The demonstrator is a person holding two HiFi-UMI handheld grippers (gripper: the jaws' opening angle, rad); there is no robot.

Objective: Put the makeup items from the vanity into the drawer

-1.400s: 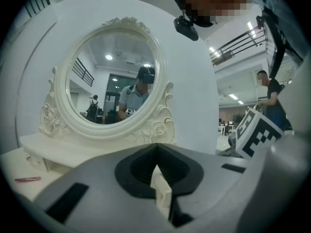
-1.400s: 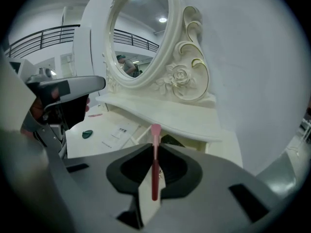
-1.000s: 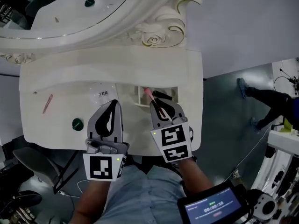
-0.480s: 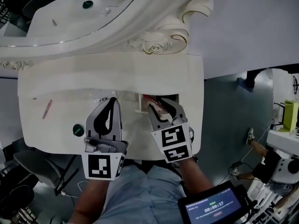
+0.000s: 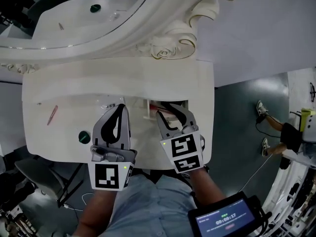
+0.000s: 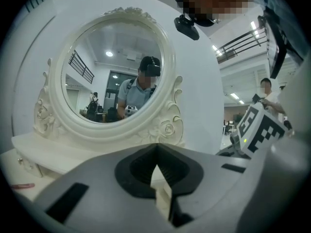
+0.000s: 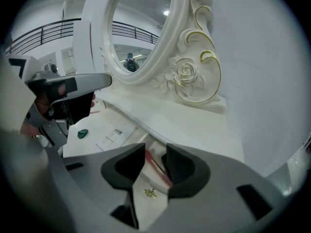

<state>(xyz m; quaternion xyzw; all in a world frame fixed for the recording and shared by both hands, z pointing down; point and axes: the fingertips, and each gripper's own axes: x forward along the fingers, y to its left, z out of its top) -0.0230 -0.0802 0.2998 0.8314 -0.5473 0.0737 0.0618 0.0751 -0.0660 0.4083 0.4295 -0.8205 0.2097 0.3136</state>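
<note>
Fingers [image 7: 183, 168] of right gripper [image 7: 154, 152] just been opening, parted above pink pencil [image 7: 158, 170] in drawer [image 5: 146, 111], not gripping it. Left gripper [image 6: 156, 152] closed, empty, over vanity [image 5: 59, 90].

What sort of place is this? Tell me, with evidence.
Probably an open indoor hall or lab, not a bedroom: the vanity stands on bare grey floor, and balcony railings run overhead.

Most of the drawer [image 5: 148, 110] covered by the right gripper [image 5: 167, 109] in the head view. One end of the pink stick [image 7: 153, 165] hidden behind a jaw. Cannot tell what the small gold thing [image 7: 149, 192] is, nor read the card [image 7: 112, 134]. Top of the mirror [image 5: 74, 23] cut off by the picture's edge.
</note>
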